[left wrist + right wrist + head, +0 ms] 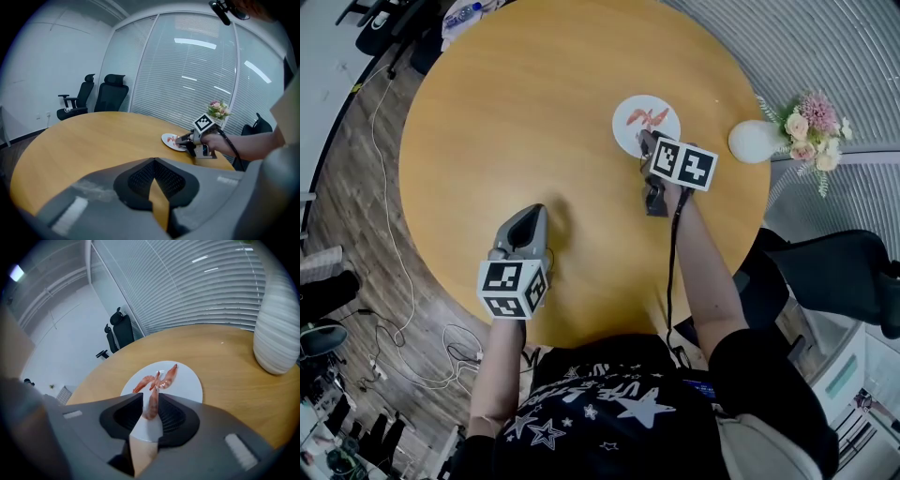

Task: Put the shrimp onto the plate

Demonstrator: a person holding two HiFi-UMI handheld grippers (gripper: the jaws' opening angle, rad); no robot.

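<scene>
Broadly, the round wooden desk (516, 112) carries everything. The left tool (154, 180) is at the desk's near side, its jaws closed on nothing. The right tool (647, 142) reaches the white plate (190, 383) with its jaws parted. One shrimp (152, 404) sits in the gap over the plate, just beside two shrimp (167, 376) already lying there.

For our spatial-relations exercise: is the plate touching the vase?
Apart. The head view shows a stretch of table between the plate and the vase.
</scene>
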